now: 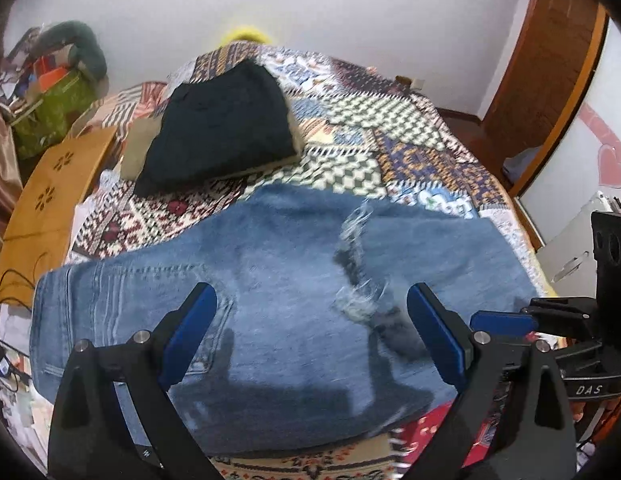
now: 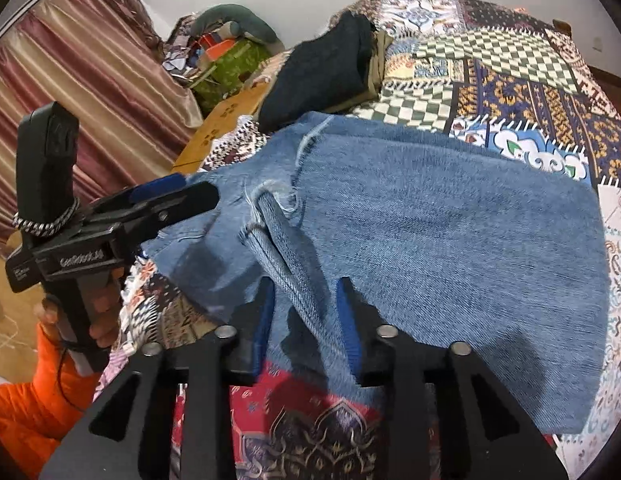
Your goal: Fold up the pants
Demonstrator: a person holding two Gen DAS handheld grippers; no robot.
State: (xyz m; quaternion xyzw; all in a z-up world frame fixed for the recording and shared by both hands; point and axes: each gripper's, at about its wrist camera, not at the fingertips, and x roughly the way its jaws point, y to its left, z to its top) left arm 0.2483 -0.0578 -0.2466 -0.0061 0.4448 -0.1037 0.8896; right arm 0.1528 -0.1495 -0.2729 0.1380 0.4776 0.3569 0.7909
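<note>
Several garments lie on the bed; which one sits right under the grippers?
The light blue jeans, spread across the near edge of the quilt, frayed at a torn spot. The dark folded garment lies farther back, stacked on a beige one, away from both grippers.

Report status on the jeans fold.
Left gripper open above jeans. Right gripper open, denim seam between pads, not pinched. Dark folded stack behind, clear of jeans.

Patchwork bedspread (image 1: 390,148), dark folded garment (image 1: 222,132) — striped curtain (image 2: 90,80), wooden door (image 1: 550,68)
</note>
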